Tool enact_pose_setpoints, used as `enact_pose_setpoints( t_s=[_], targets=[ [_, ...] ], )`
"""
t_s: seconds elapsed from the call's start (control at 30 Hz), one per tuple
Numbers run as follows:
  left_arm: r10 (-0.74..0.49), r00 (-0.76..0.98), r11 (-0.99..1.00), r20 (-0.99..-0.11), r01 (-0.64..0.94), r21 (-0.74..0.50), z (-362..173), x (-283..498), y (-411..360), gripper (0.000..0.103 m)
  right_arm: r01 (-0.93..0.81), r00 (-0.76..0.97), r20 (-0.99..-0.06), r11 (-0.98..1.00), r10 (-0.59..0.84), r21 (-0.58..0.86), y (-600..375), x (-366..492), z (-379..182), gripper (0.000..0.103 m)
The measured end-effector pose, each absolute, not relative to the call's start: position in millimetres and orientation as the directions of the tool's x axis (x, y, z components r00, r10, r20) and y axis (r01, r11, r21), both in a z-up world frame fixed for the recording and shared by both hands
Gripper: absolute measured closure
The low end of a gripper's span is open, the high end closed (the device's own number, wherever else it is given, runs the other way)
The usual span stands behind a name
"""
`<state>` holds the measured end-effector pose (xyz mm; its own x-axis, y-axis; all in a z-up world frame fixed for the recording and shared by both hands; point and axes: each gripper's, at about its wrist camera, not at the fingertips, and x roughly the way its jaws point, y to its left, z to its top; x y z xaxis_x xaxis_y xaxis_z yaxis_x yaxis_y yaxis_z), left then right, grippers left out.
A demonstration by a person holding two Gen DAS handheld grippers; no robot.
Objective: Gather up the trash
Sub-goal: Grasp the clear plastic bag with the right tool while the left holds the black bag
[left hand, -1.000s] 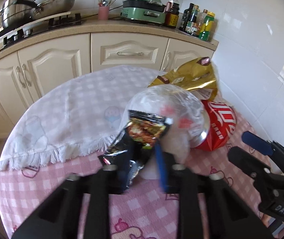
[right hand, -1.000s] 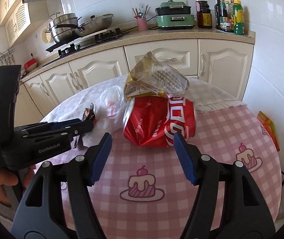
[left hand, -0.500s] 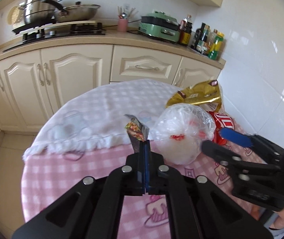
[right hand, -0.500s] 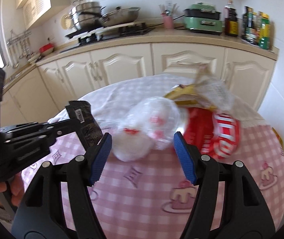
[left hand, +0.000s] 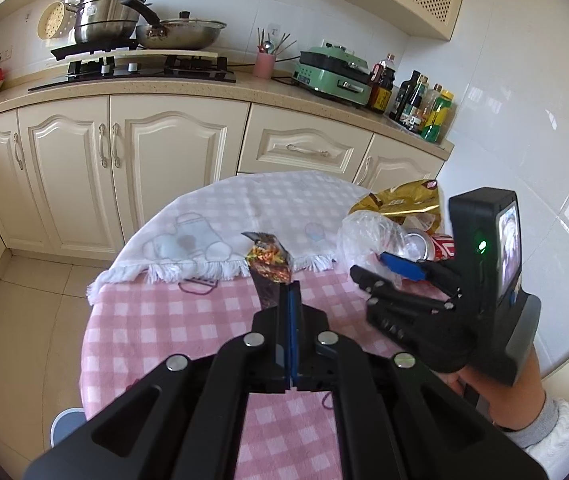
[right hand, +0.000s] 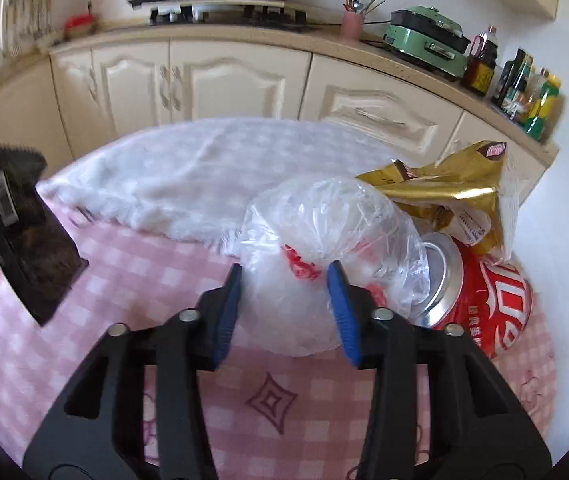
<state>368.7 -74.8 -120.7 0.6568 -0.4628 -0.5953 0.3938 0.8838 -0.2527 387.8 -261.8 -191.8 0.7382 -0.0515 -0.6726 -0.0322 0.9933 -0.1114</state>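
Since a second ago, the dark snack wrapper (left hand: pixel 270 268) has been lifted off the table, and the right gripper (right hand: pixel 284 280) has been brought forward until its fingers flank the clear plastic bag (right hand: pixel 324 248).

A crumpled clear plastic bag with red print is seen resting on the pink checked tablecloth (right hand: pixel 164 280); what it contains cannot be made out beyond whitish material. A red drink can (right hand: pixel 480 292) is lying on its side just beside the bag, its opened top turned toward the bag and partly covered by the plastic. A gold foil snack bag (right hand: pixel 444 184), crumpled and torn open, is propped behind and above the can; its inside is not shown. A white fringed cloth (left hand: pixel 244 208) is spread over the far half of the table.

The left gripper (left hand: pixel 290 292) is seen fully closed, with the wrapper pinched at its lower end between the blue pads and held upright above the tablecloth. The right gripper is held partly open, its blue pads (right hand: pixel 228 308) set on either side of the bag's lower part; the left pad appears to be touching the plastic, while contact at the other pad cannot be told. In the right wrist view the wrapper (right hand: pixel 28 248) is seen blurred at the left edge.
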Motion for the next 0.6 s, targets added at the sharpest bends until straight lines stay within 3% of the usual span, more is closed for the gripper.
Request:
enact_pose_setpoints(
  t_s=[0.17,0.6],
  targets=[
    [-0.474,0.673,0.879,-0.568,0.402,-0.257,-110,353,-63,0.103,-0.071,0.783,-0.621,0.996,0.018,-0.06,-248,359,-172,0.072],
    [-0.41,0.773,0.909,-0.484,0.308,-0.279,-85,274,45,0.103,-0.364,0.756,-0.519,0.915,0.399,0.173,-138,291,-118,0.072]
  ],
)
